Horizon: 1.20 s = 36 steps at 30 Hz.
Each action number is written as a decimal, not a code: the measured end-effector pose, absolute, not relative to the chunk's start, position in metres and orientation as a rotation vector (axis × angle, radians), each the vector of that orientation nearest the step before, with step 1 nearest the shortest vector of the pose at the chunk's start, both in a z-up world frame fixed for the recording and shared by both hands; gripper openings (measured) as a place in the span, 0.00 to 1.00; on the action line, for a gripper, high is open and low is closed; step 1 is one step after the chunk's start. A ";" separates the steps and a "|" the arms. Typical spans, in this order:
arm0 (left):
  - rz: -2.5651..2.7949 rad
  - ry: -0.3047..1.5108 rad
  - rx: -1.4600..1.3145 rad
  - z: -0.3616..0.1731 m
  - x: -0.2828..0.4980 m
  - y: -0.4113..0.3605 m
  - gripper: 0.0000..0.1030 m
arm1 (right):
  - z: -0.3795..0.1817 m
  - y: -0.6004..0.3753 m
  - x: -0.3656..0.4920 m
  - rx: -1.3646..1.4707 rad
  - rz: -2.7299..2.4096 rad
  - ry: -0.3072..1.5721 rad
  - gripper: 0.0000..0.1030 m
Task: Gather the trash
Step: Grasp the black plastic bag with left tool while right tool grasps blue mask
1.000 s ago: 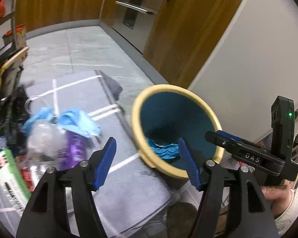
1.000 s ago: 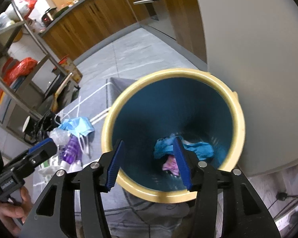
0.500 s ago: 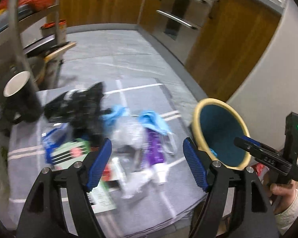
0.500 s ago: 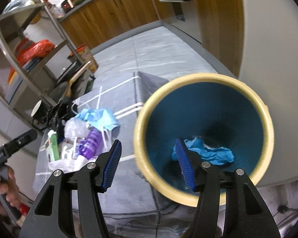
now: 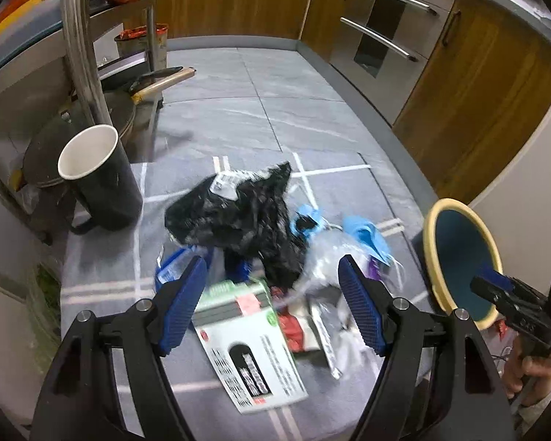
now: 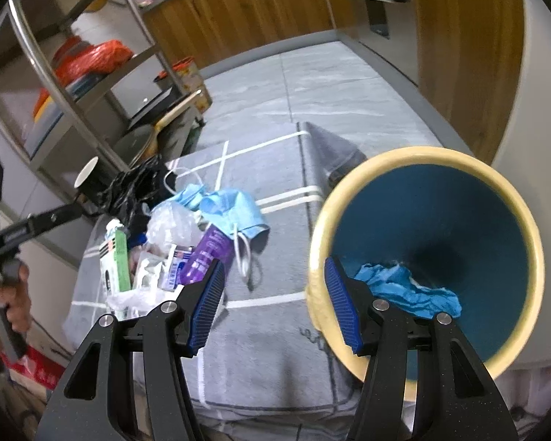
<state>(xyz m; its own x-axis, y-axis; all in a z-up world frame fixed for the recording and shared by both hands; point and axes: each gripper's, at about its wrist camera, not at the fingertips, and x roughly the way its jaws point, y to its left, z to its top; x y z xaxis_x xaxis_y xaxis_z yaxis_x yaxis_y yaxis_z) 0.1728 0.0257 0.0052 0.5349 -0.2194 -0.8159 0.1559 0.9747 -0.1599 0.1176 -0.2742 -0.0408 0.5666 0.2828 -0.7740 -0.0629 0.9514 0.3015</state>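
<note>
A pile of trash lies on a grey mat (image 5: 103,257): a black plastic bag (image 5: 238,213), a white and green box (image 5: 246,341), a clear bag (image 5: 319,261), a blue face mask (image 6: 235,213) and a purple tube (image 6: 205,253). A blue bin with a yellow rim (image 6: 433,272) stands at the mat's right edge with blue crumpled trash (image 6: 404,290) inside; it also shows in the left wrist view (image 5: 459,261). My left gripper (image 5: 272,305) is open and empty above the pile. My right gripper (image 6: 275,305) is open and empty beside the bin's rim.
A black paper cup (image 5: 99,176) stands at the mat's back left. A steel rack (image 6: 73,84) with pans and orange bags is on the left. Wooden cabinets (image 5: 477,73) and a grey tiled floor (image 5: 275,92) lie beyond.
My left gripper has swung left from the bin to above the trash pile. My right gripper has moved left off the bin's opening toward its rim.
</note>
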 end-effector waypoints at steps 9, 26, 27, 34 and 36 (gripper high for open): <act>-0.212 0.996 -0.010 -0.012 0.222 0.024 0.68 | -0.054 -0.251 0.149 0.210 0.251 0.989 0.56; -0.254 1.074 0.037 -0.036 0.245 0.019 0.18 | -0.088 -0.200 0.231 0.134 0.352 1.085 0.56; -0.258 1.075 0.031 -0.036 0.245 0.019 0.16 | -0.091 -0.195 0.234 0.122 0.356 1.094 0.56; -0.289 1.047 -0.034 -0.022 0.245 0.023 0.13 | -0.106 -0.183 0.248 0.102 0.363 1.136 0.39; -0.297 1.028 -0.048 -0.014 0.243 0.023 0.12 | -0.107 -0.184 0.250 0.114 0.358 1.139 0.29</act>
